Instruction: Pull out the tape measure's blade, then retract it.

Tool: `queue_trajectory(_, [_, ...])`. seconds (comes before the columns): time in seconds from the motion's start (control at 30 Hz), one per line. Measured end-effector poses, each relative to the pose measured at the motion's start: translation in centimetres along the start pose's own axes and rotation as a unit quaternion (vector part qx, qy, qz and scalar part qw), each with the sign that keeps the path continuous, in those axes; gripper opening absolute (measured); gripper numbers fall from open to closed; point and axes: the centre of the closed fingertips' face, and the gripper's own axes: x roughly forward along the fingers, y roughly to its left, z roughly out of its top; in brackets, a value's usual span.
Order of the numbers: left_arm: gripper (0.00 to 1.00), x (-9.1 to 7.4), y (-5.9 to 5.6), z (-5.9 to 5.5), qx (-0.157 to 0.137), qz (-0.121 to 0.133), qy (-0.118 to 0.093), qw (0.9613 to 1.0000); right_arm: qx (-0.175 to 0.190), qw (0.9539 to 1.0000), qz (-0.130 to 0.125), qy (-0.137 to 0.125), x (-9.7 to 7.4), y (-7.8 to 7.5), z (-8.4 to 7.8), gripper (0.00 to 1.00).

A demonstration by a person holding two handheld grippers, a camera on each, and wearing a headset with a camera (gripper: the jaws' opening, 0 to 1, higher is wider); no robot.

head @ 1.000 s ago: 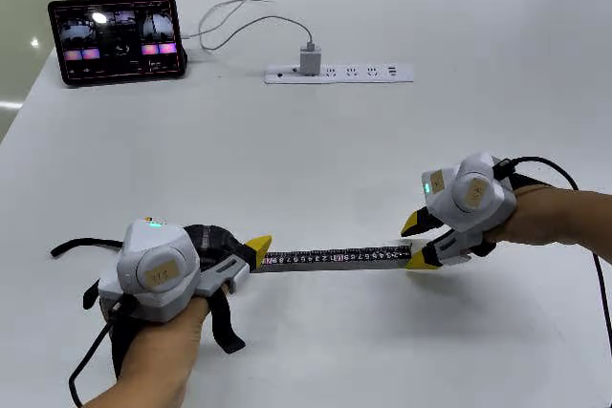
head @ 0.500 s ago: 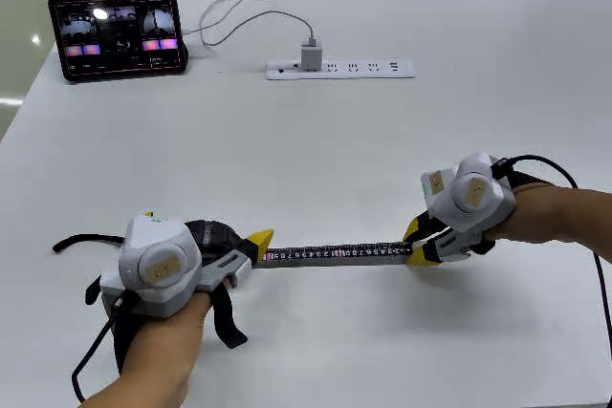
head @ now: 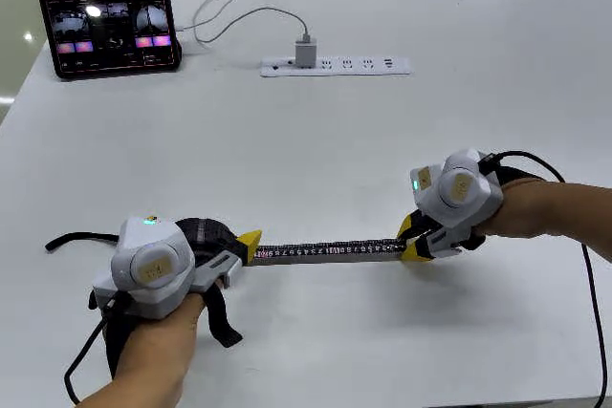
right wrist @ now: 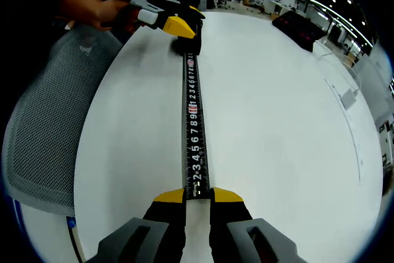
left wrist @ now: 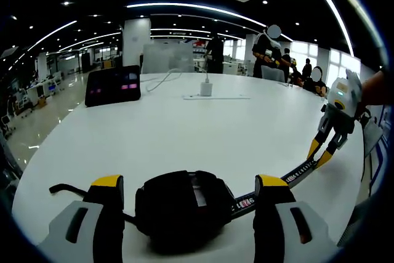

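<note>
The case (left wrist: 184,204) is clamped between the jaws of the left gripper (head: 234,255), on the left of the table (head: 335,160) in the head view. The blade (head: 330,251) is drawn out of the case to the right in one straight line, numbers up, low over the white surface; whether it touches the surface cannot be told. Its end is pinched between the yellow tips of the right gripper (right wrist: 197,196), whose jaws are pressed together on it.

A wide bare stretch of tabletop is seen beyond the blade, as far as the power strip (head: 335,66), into which a charger (head: 305,51) is plugged. A white cable (head: 239,9) is looped from the charger toward the tablet (head: 110,28), which is propped near the far left edge, well apart from both grippers. That edge is seen running diagonally past the tablet, with green floor beyond it.

The near edge is glimpsed at the bottom right corner of the head view, close behind the hands. In the right gripper view the table's rim is seen curving along the left of the blade, with a grey mesh (right wrist: 43,127) beyond it, while bare surface is left open on the blade's other side. A black strap (head: 72,239) is laid out on the table to the left of the left gripper.
</note>
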Motion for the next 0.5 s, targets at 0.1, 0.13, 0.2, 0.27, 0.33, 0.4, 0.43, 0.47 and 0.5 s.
queue_trajectory(0.1, [0.78, 0.0, 0.2, -0.1, -0.001, 0.006, 0.003, 1.0, 0.005, 1.0, -0.001, 0.0, 0.0, 0.0, 0.0, 0.1])
queue_trajectory(0.13, [0.77, 0.0, 0.2, -0.3, -0.008, 0.007, 0.007, 0.9999, 0.007, 1.0, -0.001, 0.0, 0.0, 0.0, 0.1, 0.1])
queue_trajectory(0.2, [0.74, 0.0, 0.5, -0.5, -0.007, 0.014, 0.013, 0.9998, 0.012, 0.9999, -0.001, 0.001, 0.0, 0.0, 0.1, 0.1])
queue_trajectory(0.27, [0.71, 0.1, 0.7, -0.8, -0.01, 0.017, 0.018, 0.9996, 0.015, 0.9999, 0.0, 0.004, 0.1, 0.0, 0.1, 0.1])
queue_trajectory(0.33, [0.71, 0.1, 0.9, -1.0, -0.009, 0.021, 0.021, 0.9995, 0.033, 0.9994, 0.002, 0.008, 0.1, -0.1, 0.1, 0.1])
queue_trajectory(0.4, [0.67, 0.1, 1.0, -1.2, -0.016, 0.022, 0.025, 0.9993, 0.032, 0.9994, 0.004, 0.01, 0.1, -0.2, 0.1, 0.1])
queue_trajectory(0.43, [0.66, 0.2, 0.8, -1.3, -0.021, 0.019, 0.026, 0.9992, 0.029, 0.9995, 0.005, 0.011, 0.1, -0.2, 0.1, 0.1])
queue_trajectory(0.47, [0.64, 0.3, 0.6, -1.6, -0.018, 0.016, 0.038, 0.999, 0.027, 0.9995, 0.007, 0.013, 0.1, -0.2, 0.1, 0.1])
queue_trajectory(0.5, [0.64, 0.2, 0.8, -1.6, -0.009, 0.019, 0.039, 0.999, 0.027, 0.9995, 0.007, 0.014, 0.1, -0.2, 0.1, 0.1])
